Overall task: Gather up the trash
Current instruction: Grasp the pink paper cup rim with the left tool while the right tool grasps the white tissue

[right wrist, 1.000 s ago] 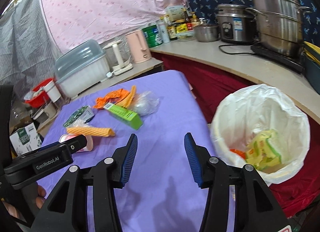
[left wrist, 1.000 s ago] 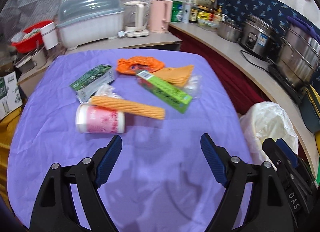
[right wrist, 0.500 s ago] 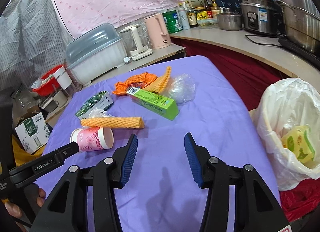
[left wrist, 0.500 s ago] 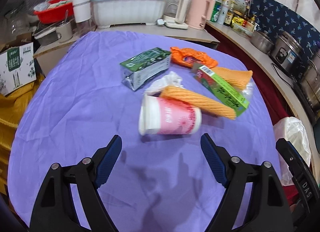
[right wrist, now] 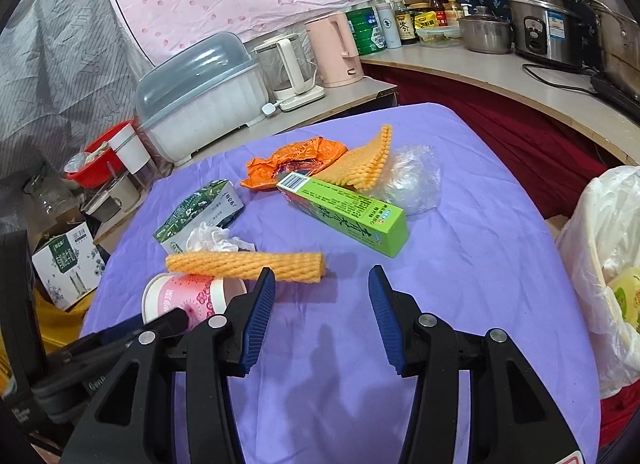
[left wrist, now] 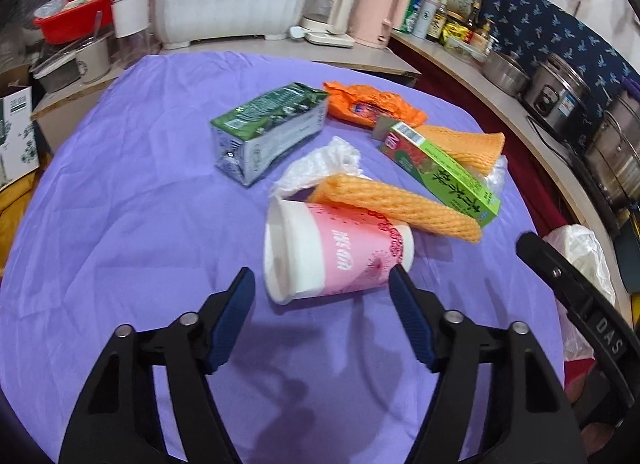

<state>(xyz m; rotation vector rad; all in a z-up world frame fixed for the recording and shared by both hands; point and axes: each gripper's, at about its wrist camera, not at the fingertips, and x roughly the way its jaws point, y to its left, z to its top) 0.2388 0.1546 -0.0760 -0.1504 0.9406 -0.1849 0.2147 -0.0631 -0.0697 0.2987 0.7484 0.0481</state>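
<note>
A pink paper cup lies on its side on the purple cloth; it also shows in the right wrist view. My left gripper is open, its tips on either side of the cup's near end. An orange foam sleeve rests against the cup. Behind lie a green toothpaste box, a green-and-silver carton, an orange wrapper, white tissue and a second foam sleeve. My right gripper is open and empty, just short of the foam sleeve.
A white-bagged trash bin stands off the table's right edge, with yellow trash inside. Crumpled clear plastic lies by the box. Counters behind hold a dish cover, kettles and pots.
My left gripper has moved forward to the pink cup, which now lies between its tips. My right gripper has swung left from the bin toward the foam sleeve.
</note>
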